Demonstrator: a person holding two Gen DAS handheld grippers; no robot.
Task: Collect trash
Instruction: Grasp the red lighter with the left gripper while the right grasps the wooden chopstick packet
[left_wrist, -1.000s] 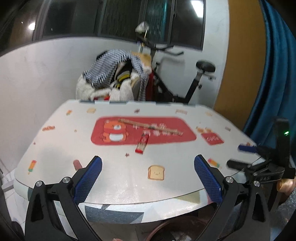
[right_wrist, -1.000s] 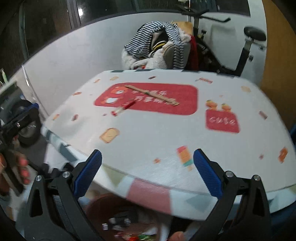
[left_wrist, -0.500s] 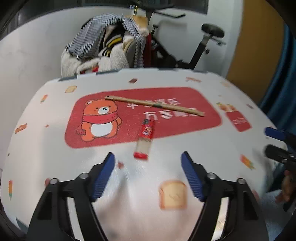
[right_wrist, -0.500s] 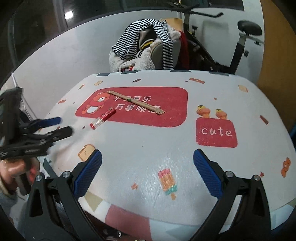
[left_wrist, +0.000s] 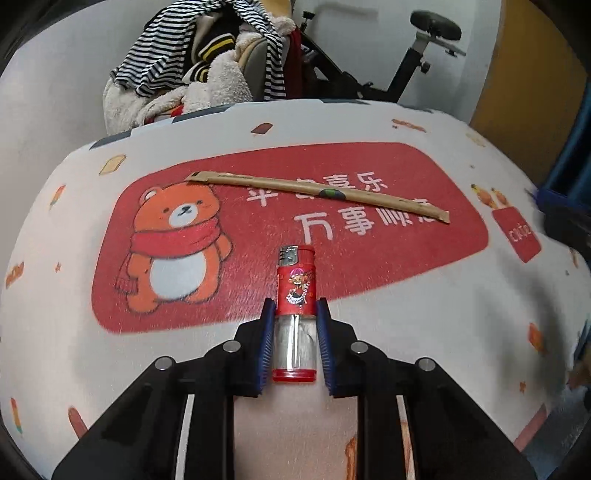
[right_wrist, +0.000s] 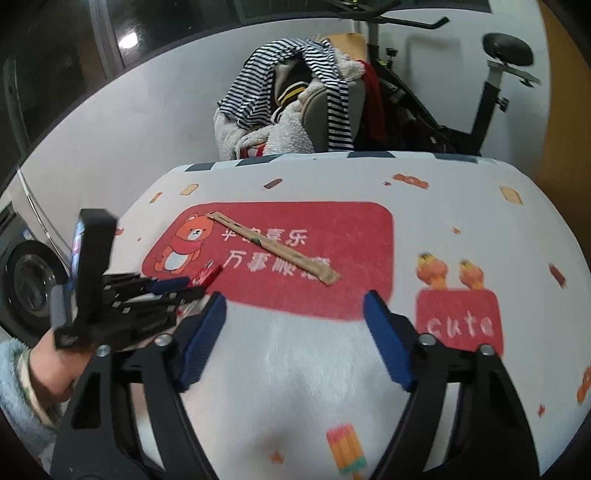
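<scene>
Your left hand-held gripper (left_wrist: 294, 325) clamps the red lighter (left_wrist: 296, 310) at lower centre of the frame, pads against its clear body. A paper chopstick sleeve (left_wrist: 317, 192) lies across the desk (left_wrist: 424, 295) above it, well apart.

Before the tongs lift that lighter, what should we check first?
1. Left tongs closed on the lighter: ok.
2. Grip placement: on the clear lower body, both pads against it: ok.
3. Lighter off the tablecloth yet: cannot tell.
4. Right tongs open and empty: ok.
5. Chopstick sleeve apart from the lighter: ok.
6. Trash bin in view: not ok.
</scene>
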